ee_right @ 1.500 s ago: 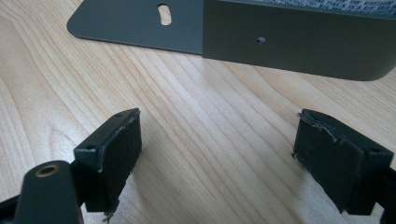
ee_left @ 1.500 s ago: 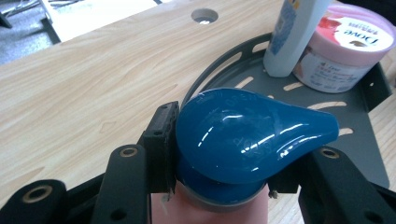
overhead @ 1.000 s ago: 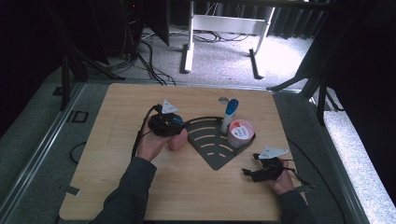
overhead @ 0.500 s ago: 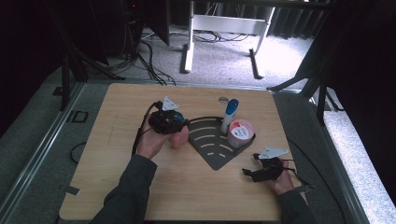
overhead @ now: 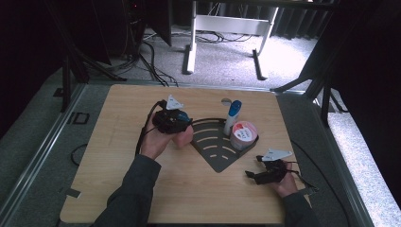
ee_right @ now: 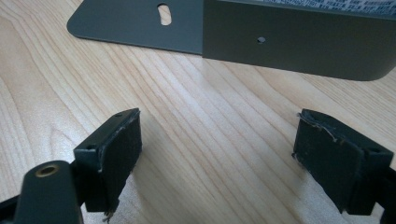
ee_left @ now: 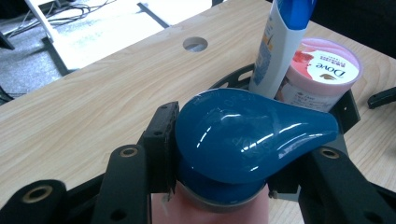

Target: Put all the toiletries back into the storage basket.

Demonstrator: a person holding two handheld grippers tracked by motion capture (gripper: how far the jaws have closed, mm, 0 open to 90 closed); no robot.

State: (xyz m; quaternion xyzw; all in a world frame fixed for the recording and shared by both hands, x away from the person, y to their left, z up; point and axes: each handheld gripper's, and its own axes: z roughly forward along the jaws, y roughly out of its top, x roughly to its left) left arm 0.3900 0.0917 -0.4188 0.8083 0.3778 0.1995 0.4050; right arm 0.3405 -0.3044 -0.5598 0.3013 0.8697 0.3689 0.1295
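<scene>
My left gripper (overhead: pixel 182 124) is shut on a pink bottle (overhead: pixel 182 137) with a glossy blue cap (ee_left: pixel 247 133); in the left gripper view the jaws clamp the neck under the cap. The bottle stands upright at the left edge of a dark fan-shaped rack (overhead: pixel 218 150). In the rack stand a white bottle with a blue top (overhead: pixel 232 116) and a pink Dove jar (overhead: pixel 244 135). My right gripper (overhead: pixel 251 176) rests open on the table near the front right; its pads (ee_right: pixel 119 154) have only bare wood between them, and the rack's wall (ee_right: pixel 299 42) lies ahead.
The wooden table (overhead: pixel 118 156) has a round cable hole (overhead: pixel 226 100) near its far edge. Beyond the table are floor cables and a white desk frame (overhead: pixel 227 23). A cable (overhead: pixel 144 130) trails from the left gripper over the hand.
The left gripper with the pink bottle has edged slightly toward the rack. The right gripper has stayed put.
</scene>
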